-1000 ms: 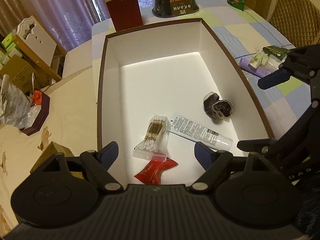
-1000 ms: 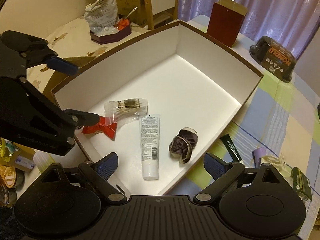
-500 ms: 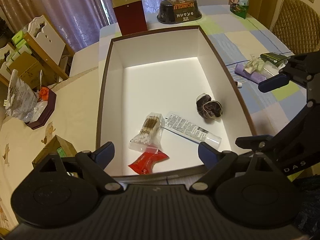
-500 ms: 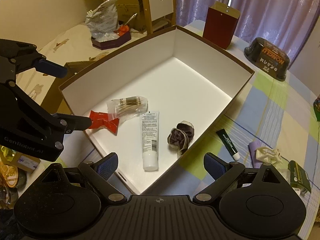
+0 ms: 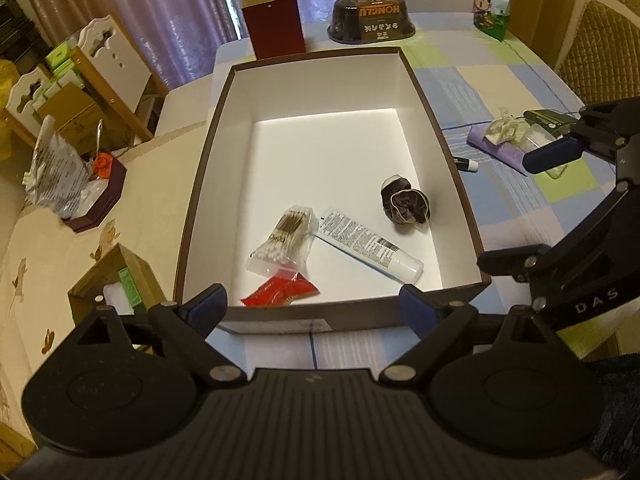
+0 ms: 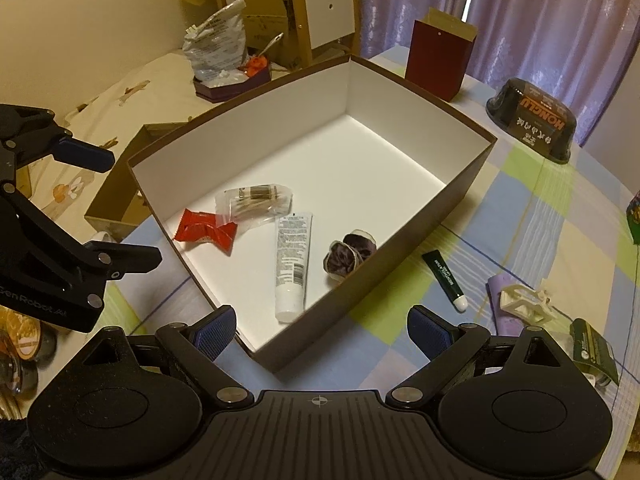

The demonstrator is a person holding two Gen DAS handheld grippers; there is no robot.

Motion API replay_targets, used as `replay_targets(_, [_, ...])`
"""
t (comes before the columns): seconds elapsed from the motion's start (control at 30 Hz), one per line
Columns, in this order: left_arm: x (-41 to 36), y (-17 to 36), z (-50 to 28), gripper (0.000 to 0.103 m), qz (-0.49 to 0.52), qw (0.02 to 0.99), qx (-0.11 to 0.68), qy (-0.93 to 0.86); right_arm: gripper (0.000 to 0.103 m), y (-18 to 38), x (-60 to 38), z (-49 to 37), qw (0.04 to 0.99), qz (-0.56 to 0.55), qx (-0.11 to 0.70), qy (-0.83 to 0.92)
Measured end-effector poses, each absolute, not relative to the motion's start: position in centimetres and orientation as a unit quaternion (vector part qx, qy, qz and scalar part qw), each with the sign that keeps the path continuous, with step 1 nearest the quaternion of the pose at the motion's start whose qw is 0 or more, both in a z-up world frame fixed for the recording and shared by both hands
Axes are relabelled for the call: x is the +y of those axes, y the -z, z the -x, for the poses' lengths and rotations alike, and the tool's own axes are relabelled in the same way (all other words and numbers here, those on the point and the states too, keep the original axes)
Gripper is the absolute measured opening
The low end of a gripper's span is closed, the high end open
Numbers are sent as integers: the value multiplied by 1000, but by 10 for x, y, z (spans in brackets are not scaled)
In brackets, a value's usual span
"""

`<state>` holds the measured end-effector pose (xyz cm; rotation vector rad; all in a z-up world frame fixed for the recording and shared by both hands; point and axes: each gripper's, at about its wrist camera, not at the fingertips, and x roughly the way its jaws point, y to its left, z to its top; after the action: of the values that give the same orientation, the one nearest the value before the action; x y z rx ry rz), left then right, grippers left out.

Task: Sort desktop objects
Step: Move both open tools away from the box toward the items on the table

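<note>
Left wrist view: left gripper (image 5: 310, 310) jaws wide apart, empty, at the box (image 5: 452, 184) near wall. Inside, near end: swab packet (image 5: 286, 240), red sachet (image 5: 280, 294), white tube (image 5: 370, 246), dark scrunchie (image 5: 406, 206).

Right wrist view: right gripper (image 6: 322, 332) jaws wide apart, empty. Green tube (image 6: 444, 274) on tabletop (image 6: 560, 208), beside the box's right wall.

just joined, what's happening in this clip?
A person with a handheld gripper in each hand is sorting tabletop clutter into a large white-lined brown cardboard box. Inside lie a red snack packet, a clear bag of cotton swabs, a white squeeze tube and a dark fabric scrunchie. Both the left gripper and right gripper are open and empty. A small dark green tube lies outside on the checked tablecloth.
</note>
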<state>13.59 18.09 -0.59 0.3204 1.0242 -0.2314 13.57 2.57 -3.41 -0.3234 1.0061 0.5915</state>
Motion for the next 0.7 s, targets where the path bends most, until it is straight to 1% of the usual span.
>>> replay_targets(0.7, [111, 11, -113, 91, -116, 854, 503, 64, 95, 38, -65, -136, 822, 141, 471, -289])
